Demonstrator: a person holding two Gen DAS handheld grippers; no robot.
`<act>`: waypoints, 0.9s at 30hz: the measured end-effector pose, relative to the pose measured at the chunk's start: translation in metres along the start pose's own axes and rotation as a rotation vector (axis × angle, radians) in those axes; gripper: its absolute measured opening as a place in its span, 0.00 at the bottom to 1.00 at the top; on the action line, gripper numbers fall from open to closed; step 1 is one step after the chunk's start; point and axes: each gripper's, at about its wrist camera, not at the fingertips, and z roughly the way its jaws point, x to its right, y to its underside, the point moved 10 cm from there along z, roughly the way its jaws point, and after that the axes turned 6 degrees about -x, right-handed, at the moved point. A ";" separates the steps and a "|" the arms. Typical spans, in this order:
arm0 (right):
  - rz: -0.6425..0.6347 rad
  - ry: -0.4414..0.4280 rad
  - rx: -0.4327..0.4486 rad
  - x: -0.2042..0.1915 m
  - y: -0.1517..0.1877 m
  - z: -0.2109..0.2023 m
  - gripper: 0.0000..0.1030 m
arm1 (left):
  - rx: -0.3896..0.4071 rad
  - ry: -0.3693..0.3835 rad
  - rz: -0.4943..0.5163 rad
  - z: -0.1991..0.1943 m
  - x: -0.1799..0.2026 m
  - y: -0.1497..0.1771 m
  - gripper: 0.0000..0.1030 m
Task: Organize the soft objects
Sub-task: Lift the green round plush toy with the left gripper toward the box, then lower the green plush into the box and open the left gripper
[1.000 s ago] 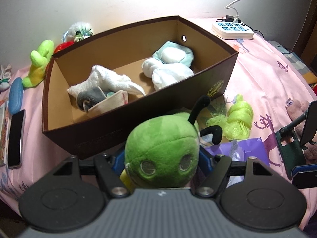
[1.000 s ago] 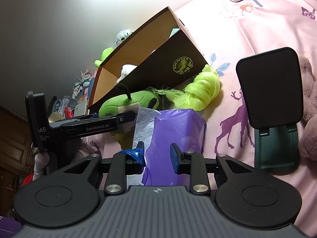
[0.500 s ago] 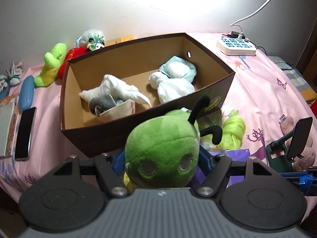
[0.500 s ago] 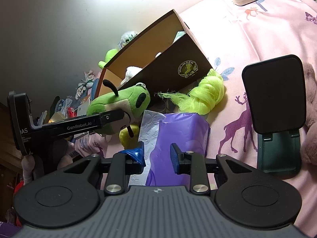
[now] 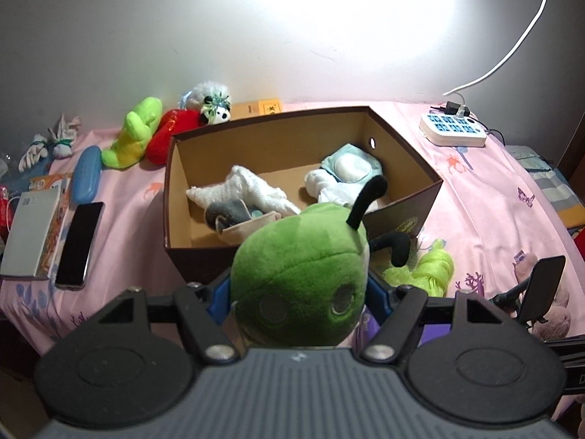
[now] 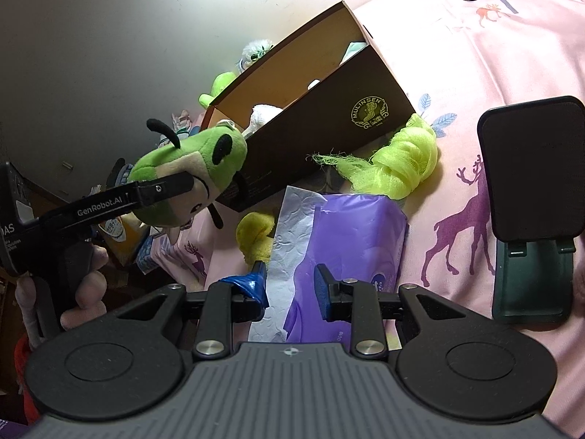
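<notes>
Both grippers are showing the same build: a ribbed grey housing along the bottom of the frame, flanked by two round black discs, with black linkage arms fastened by silver screws. The right gripper (image 6: 289, 285) is carrying blue pads on its fingertips (image 6: 256, 281). At the left of the right-wrist view, the left gripper (image 5: 298, 289) is displaying white "GenRobot.AI" lettering along its black finger.

Green plush toy (image 5: 299, 274) raised higher in left hand-held gripper (image 5: 298, 294), now level with brown box (image 5: 398, 153) rim
</notes>
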 end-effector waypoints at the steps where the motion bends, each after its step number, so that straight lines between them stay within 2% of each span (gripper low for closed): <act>1: 0.000 -0.003 0.000 0.000 0.000 0.000 0.10 | 0.014 -0.001 -0.008 -0.004 -0.003 -0.004 0.72; 8: 0.006 -0.014 0.013 0.002 0.000 -0.008 0.11 | 0.086 -0.023 -0.057 -0.019 -0.023 -0.037 0.70; 13: 0.021 -0.005 0.025 0.008 0.000 -0.013 0.11 | 0.115 -0.009 -0.084 -0.008 -0.032 -0.067 0.70; 18: 0.050 0.012 0.056 0.017 -0.001 -0.020 0.11 | 0.105 0.043 -0.144 0.025 -0.037 -0.089 0.69; 27: 0.119 0.043 0.123 0.035 -0.006 -0.032 0.11 | 0.039 0.062 -0.232 0.102 -0.032 -0.103 0.69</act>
